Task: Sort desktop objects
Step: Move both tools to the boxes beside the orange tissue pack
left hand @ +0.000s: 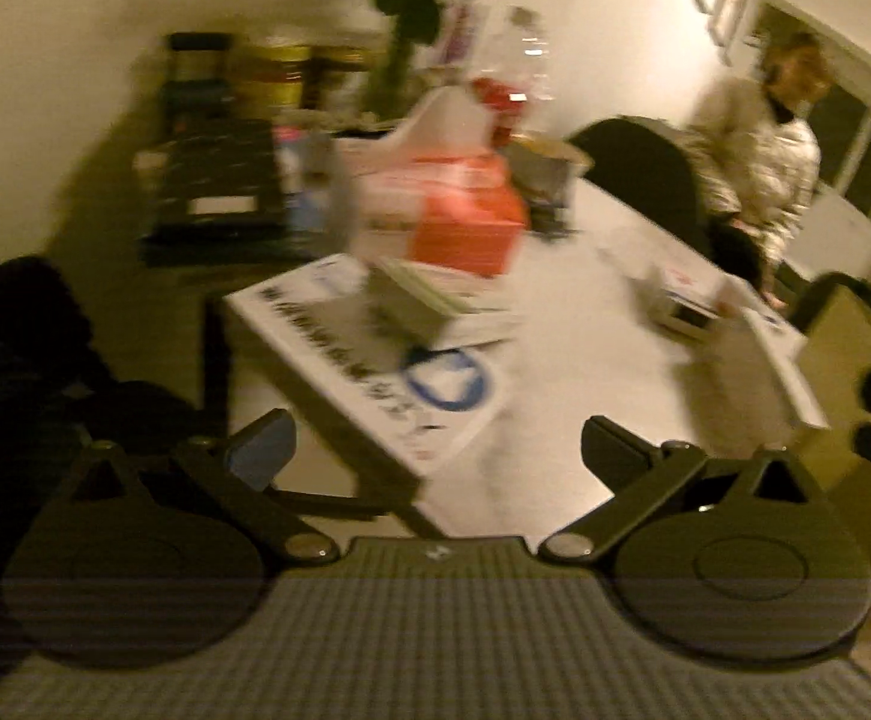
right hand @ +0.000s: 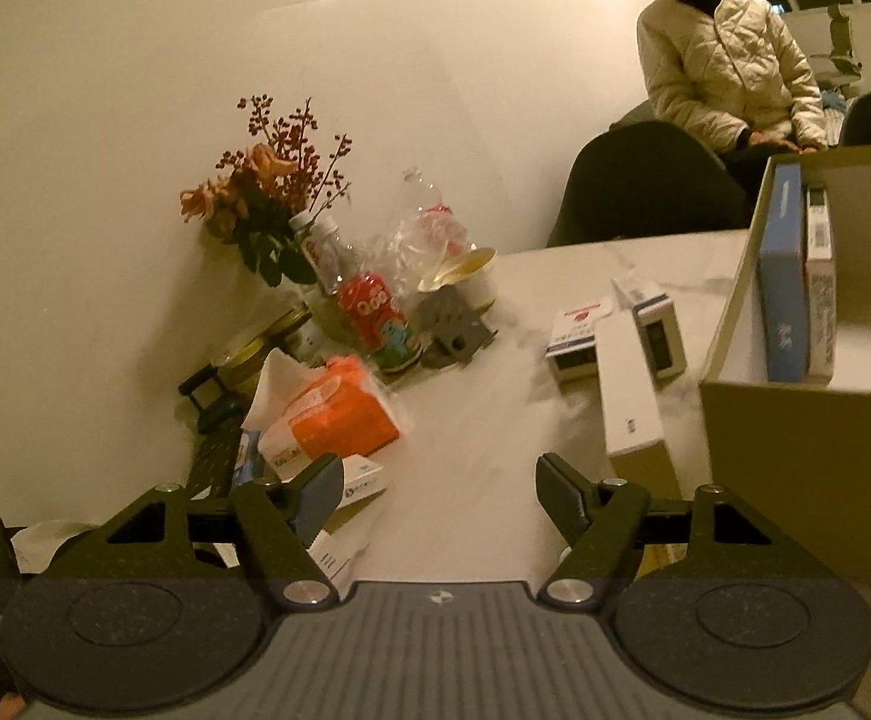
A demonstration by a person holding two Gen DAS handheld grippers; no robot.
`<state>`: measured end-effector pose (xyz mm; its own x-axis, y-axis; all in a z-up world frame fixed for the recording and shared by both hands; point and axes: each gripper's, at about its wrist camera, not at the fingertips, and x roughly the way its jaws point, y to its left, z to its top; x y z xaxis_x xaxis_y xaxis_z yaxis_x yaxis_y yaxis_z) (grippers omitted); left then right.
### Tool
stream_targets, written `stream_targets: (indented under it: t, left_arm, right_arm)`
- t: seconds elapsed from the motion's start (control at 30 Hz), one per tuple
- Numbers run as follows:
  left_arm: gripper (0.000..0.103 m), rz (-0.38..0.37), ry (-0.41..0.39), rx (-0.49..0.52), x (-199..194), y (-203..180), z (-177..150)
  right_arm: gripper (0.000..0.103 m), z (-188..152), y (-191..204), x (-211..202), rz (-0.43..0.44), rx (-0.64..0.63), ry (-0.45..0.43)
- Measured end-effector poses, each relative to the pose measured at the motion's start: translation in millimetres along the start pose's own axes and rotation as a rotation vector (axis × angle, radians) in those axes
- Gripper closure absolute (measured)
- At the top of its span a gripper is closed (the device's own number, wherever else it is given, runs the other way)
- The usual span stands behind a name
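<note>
The left gripper (left hand: 435,450) is held wide apart with nothing between its 2 fingers; it is seen above the near edge of the white table (left hand: 585,324), in a blurred view. Just ahead of it a large white box with blue print (left hand: 375,372) lies close to the table's near-left edge, with a smaller box (left hand: 417,300) stacked on top. Behind these, an orange tissue pack (left hand: 465,228) stands.

The right gripper (right hand: 438,492) is also spread wide and empty, above a bare strip of tabletop (right hand: 471,396) that runs forward between clutter on the left and boxes on the right. A long white box (right hand: 627,396) lies just beside the cardboard bin (right hand: 795,450), which sits at the right edge; 2 boxes (right hand: 795,294) are stood upright inside it against its left wall. 2 small boxes (right hand: 579,336) rest near the long box's far end. A red can (right hand: 375,318), bottles, a paper cup (right hand: 471,276) and flowers (right hand: 267,192) are crowded toward the wall.
</note>
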<state>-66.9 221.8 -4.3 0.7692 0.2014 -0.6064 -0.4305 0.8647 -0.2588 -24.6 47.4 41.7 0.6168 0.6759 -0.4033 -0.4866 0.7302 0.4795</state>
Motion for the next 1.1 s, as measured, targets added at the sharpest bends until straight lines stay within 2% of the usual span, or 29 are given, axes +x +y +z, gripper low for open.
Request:
stream_targets:
  t: [0.2, 0.33, 0.53, 0.67, 0.8, 0.97, 1.1]
  left_arm:
    - [0.0, 0.008, 0.057, -0.1, 20, 23, 0]
    - [0.002, -0.016, 0.071, -0.152, 28, 36, 0]
    - [0.015, -0.088, 0.058, -0.216, 32, 49, -1]
    - [0.03, -0.157, 0.046, -0.254, 37, 55, -1]
    - [0.036, -0.188, 0.032, -0.258, 40, 57, -1]
    - [0.042, -0.196, 0.01, -0.243, 37, 53, 0]
    - [0.052, -0.223, -0.026, -0.215, 32, 47, 5]
  right_arm:
    - [0.029, -8, 8, 7, 0.013, -0.01, 0.027]
    - [0.031, -13, 16, 29, 0.08, -0.022, 0.061]
    - [0.046, -22, 34, 86, 0.137, -0.025, 0.162]
    - [0.057, -28, 41, 123, 0.162, -0.006, 0.225]
    - [0.065, -34, 41, 149, 0.192, 0.043, 0.28]
    - [0.076, -41, 40, 163, 0.215, 0.068, 0.333]
    - [0.078, -41, 34, 158, 0.235, 0.107, 0.338]
